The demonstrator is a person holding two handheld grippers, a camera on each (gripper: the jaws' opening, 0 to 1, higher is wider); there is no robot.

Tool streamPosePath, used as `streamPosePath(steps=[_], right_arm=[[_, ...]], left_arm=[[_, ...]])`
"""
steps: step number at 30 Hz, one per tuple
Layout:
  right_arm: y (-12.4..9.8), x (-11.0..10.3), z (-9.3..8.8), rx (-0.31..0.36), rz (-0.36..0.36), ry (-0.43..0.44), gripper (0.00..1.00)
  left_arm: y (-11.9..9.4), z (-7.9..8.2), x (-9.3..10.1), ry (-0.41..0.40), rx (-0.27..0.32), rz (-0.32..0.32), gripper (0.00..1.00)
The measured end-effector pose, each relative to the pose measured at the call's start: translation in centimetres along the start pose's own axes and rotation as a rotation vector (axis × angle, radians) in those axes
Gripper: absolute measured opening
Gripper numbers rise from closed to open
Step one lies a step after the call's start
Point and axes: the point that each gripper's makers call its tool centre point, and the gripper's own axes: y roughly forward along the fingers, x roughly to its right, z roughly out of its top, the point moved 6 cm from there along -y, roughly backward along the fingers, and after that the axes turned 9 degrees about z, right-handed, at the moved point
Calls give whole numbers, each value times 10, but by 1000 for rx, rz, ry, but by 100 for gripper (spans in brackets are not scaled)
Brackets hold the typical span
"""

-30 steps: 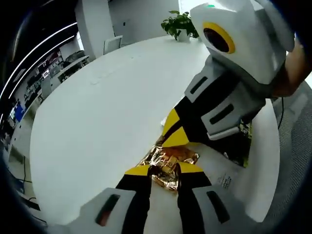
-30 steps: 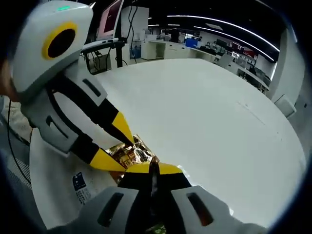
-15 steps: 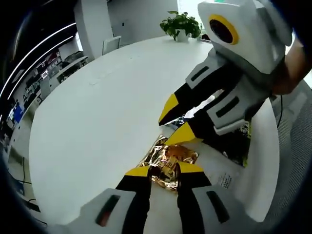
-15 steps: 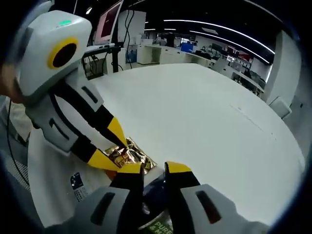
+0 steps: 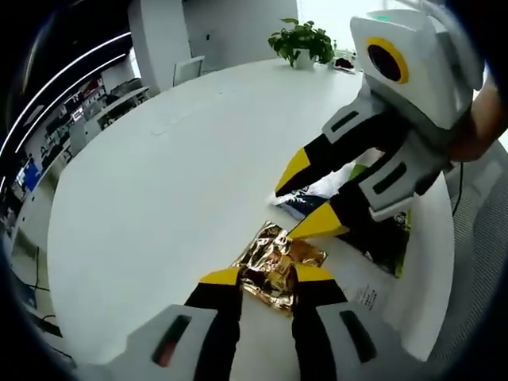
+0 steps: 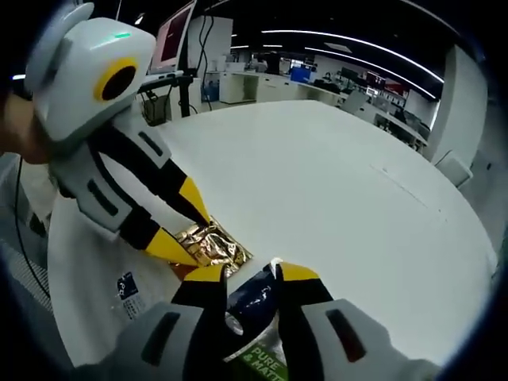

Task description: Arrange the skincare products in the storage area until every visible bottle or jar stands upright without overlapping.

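— How far along are we?

— Early, I judge. I see no bottle or jar standing upright anywhere on the white table (image 5: 159, 182). My left gripper (image 5: 266, 275) has its jaws narrowed onto a crumpled gold foil packet (image 5: 274, 258), which lies flat near the table's edge; in the right gripper view that packet (image 6: 208, 244) sits just beyond my right gripper (image 6: 250, 274).

— And the right one?

— Its jaws stand partly apart, with a dark blue pouch (image 6: 250, 298) between them. I can't tell whether they grip it or merely straddle it. In the left gripper view the right gripper (image 5: 305, 198) looks spread, hovering over that pouch (image 5: 305, 202).

— So what's left?

— Nearly everything, as I read it: these are sachets, not jars, and they overlap.

— Anything unclear?

— A green-printed pack (image 6: 262, 361) is cut off below my jaws, its lettering partial. A white sheet (image 6: 103, 278) with a small printed label lies under the pile; I can't read it. No storage area is recognisable.
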Motion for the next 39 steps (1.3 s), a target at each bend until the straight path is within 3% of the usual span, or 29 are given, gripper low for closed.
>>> streamPosePath(steps=[14, 23, 34, 39], right_arm=[[-9, -6, 3, 19, 7, -6, 31], [-27, -18, 7, 45, 30, -10, 37], [-48, -37, 4, 99, 84, -26, 56], [-69, -48, 7, 149, 104, -23, 66]], left_arm=[[-19, 8, -2, -25, 16, 20, 33], [-35, 10, -1, -71, 25, 44, 40], [-63, 11, 11, -126, 56, 56, 48], [-75, 7, 17, -151, 60, 69, 55]])
